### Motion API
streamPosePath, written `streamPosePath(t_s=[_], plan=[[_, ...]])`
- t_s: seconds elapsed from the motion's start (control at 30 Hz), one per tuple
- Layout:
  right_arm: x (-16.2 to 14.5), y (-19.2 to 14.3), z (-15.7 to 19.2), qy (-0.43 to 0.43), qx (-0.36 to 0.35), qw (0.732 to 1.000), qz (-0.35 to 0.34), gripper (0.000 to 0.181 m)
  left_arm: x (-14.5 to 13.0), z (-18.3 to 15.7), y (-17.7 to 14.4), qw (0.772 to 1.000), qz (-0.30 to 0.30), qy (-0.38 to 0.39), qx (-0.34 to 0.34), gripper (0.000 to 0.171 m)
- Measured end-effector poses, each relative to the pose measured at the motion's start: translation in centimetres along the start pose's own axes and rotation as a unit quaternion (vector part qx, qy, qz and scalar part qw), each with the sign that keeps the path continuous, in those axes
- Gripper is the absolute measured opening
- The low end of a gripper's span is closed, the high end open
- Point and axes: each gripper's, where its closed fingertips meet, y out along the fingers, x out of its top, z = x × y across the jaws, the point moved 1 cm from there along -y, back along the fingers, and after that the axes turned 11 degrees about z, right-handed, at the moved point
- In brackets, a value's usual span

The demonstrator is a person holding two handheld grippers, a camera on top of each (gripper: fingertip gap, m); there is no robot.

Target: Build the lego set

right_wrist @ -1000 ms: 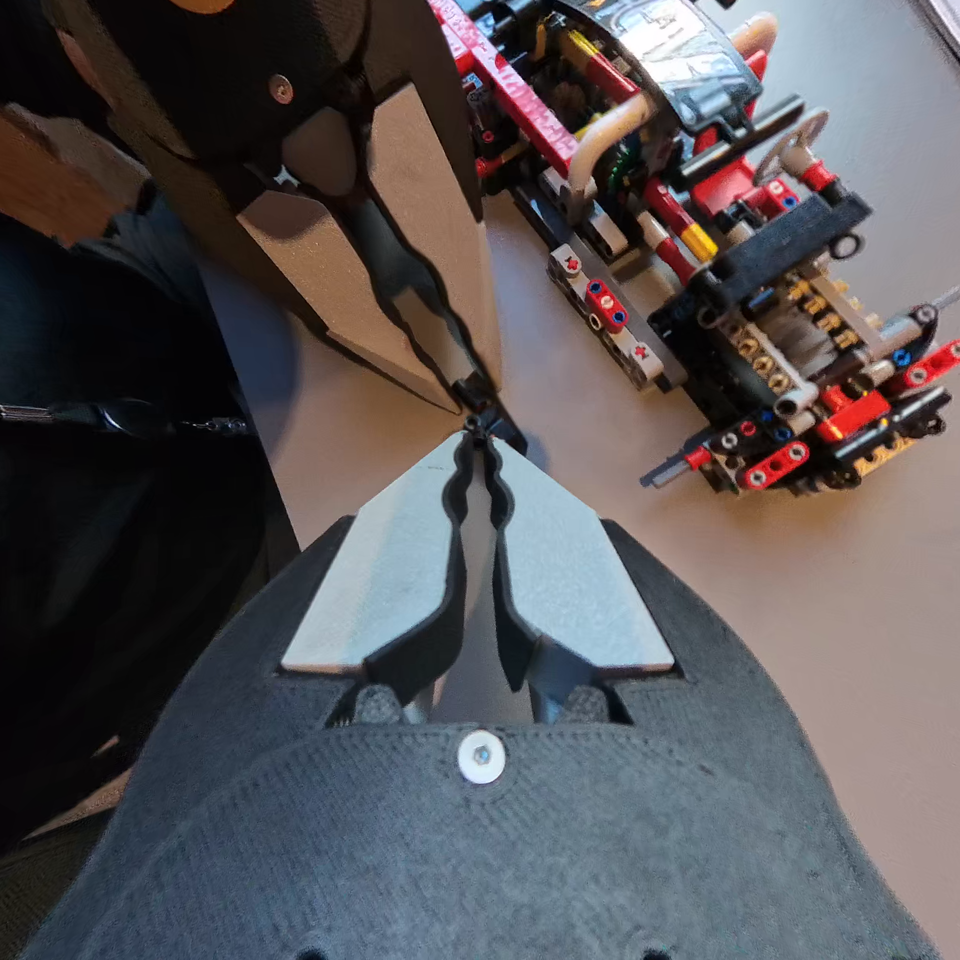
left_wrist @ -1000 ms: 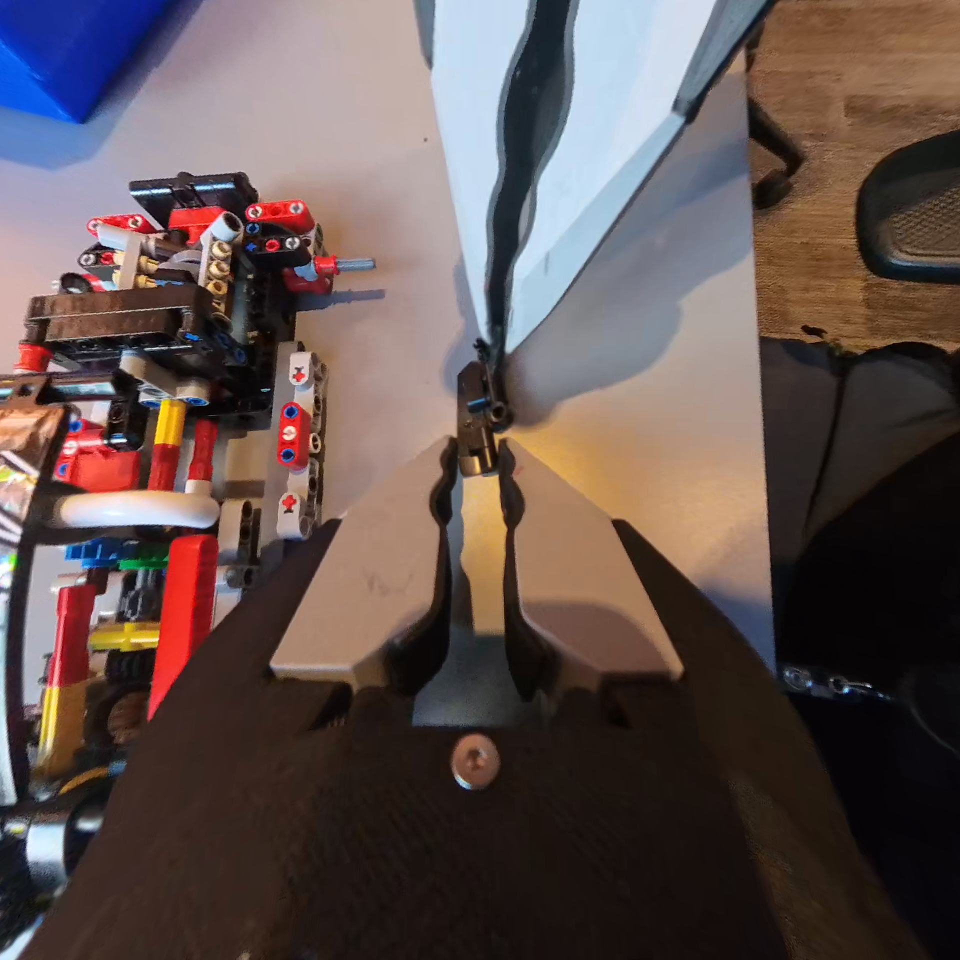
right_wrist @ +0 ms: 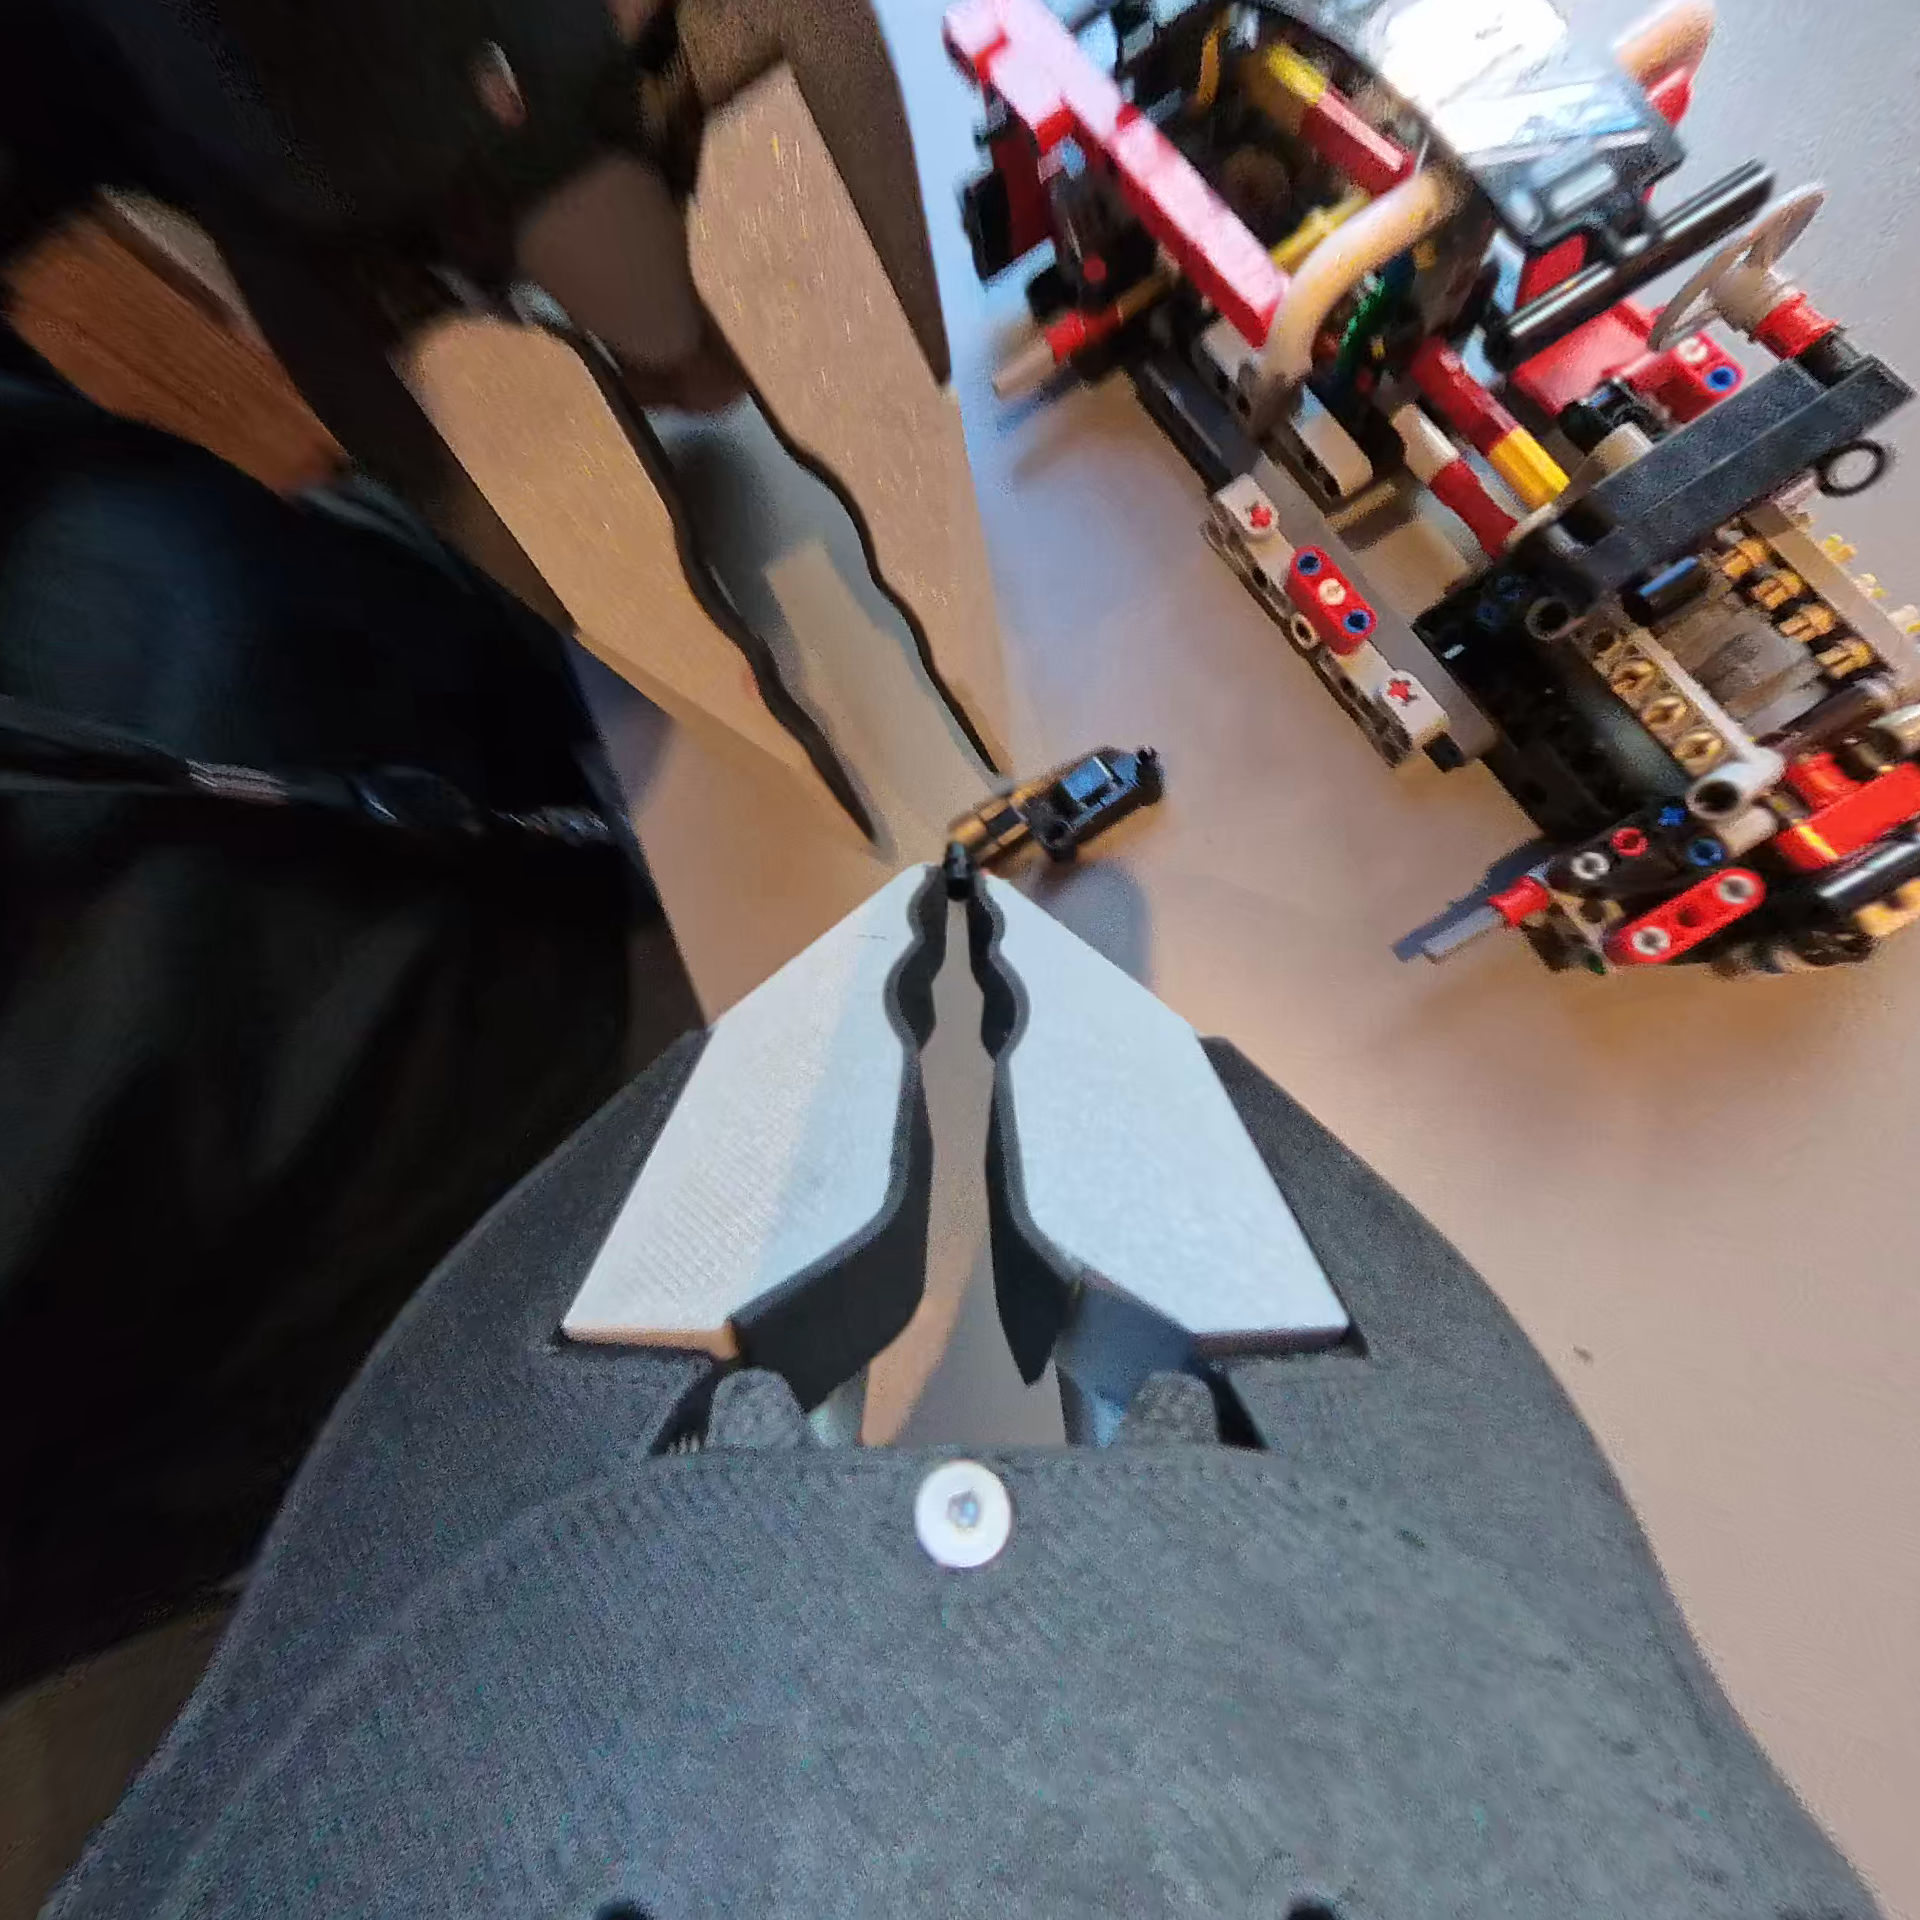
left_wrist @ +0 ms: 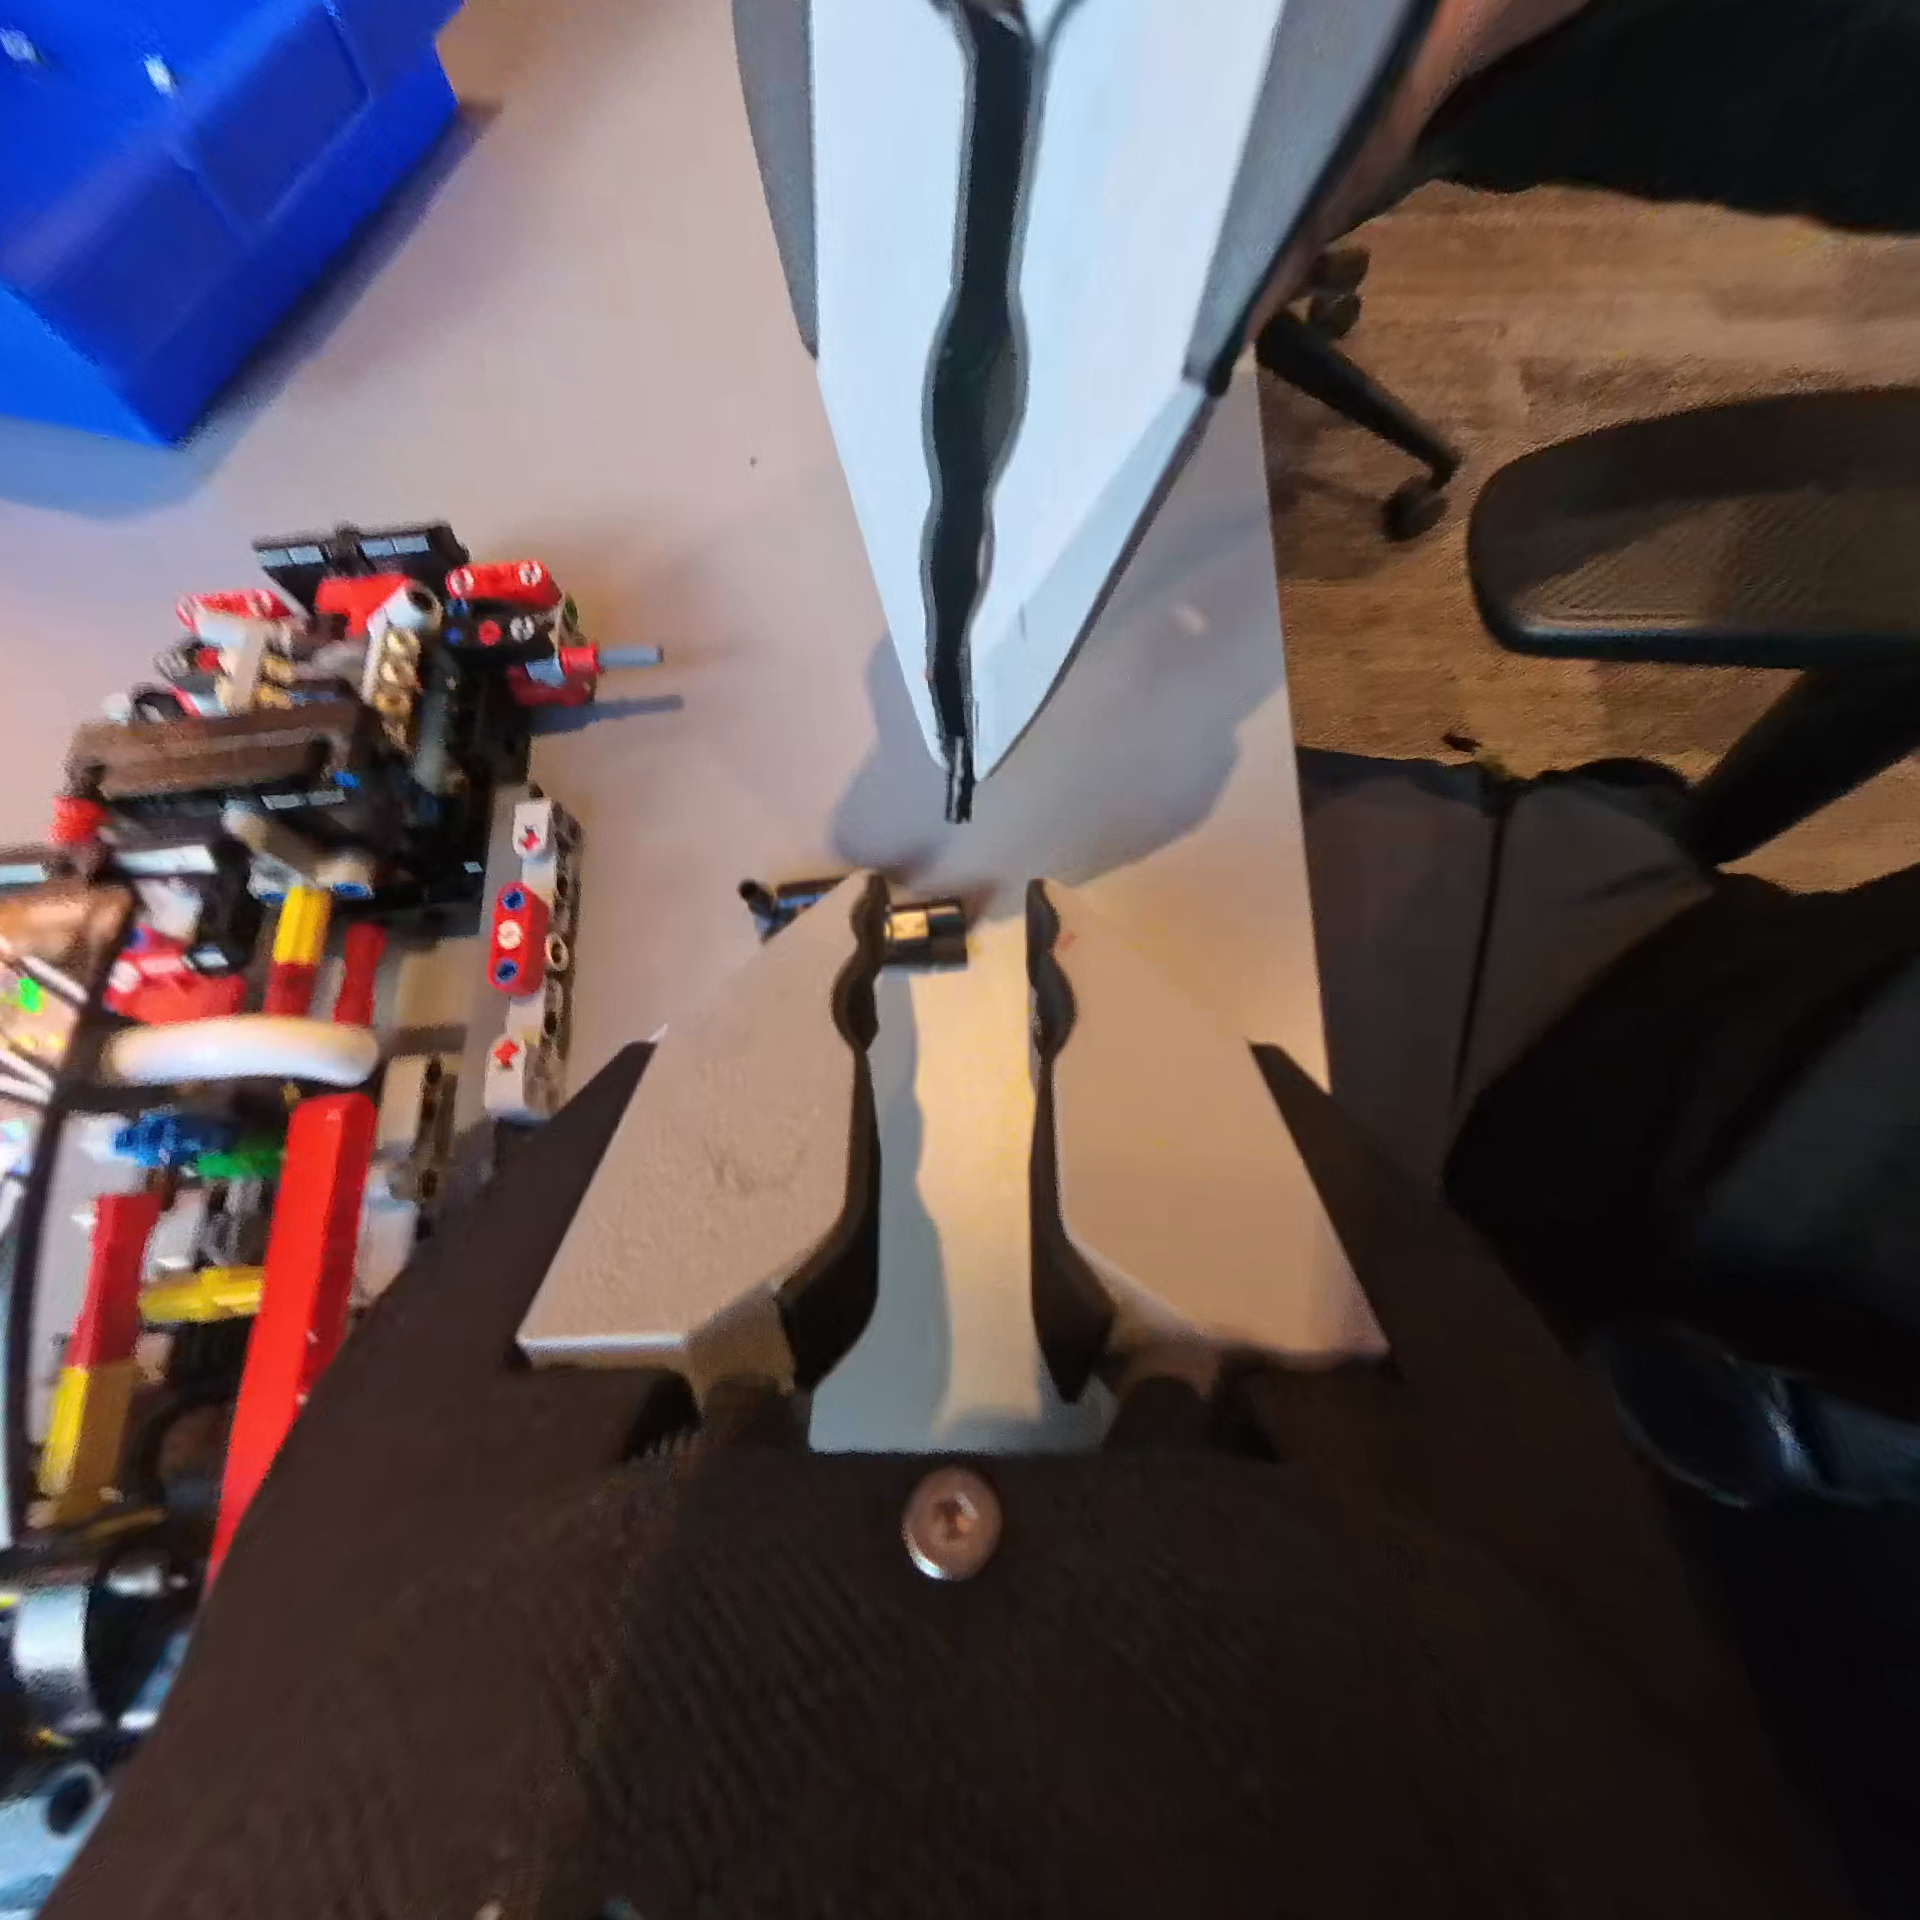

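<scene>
Lying crosswise — black connector piece (left_wrist: 914,921) before left claw (left_wrist: 951,909).

both wrist cameras are looking down along their fingers, close over the desk (left_wrist: 644,343), facing each other and sharing the lego model (left_wrist: 312,831) and the small black piece (right_wrist: 1070,805).

Small piece (left_wrist: 925,921) on table (left_wrist: 644,395) — right of model (left_wrist: 312,883)

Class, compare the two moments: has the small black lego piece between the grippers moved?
Yes. The small black piece, earlier pinched upright by the left gripper, now lies on the table, tipped toward the lego car.
</scene>
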Motion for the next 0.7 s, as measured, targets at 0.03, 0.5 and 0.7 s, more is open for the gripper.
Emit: streamPosePath(t_s=[0.03, 0.5, 0.7], plan=[[0.3, -0.3, 0.3, 0.017, 0.021, 0.999, -0.024, 0.0, 0.2, 0.0, 0.2, 1.0, 0.0, 0.025, 0.016, 0.022], [0.8, -0.9, 0.4, 0.129, 0.127, 0.972, -0.151, 0.0, 2.0, 0.2, -0.2, 0.983, -0.044, 0.104, 0.143, 0.001], [1.1, -1.0, 0.1, 0.172, 0.149, 0.951, -0.208, 0.0, 2.0, 0.6, -0.3, 0.982, -0.041, 0.099, 0.157, 0.001]])
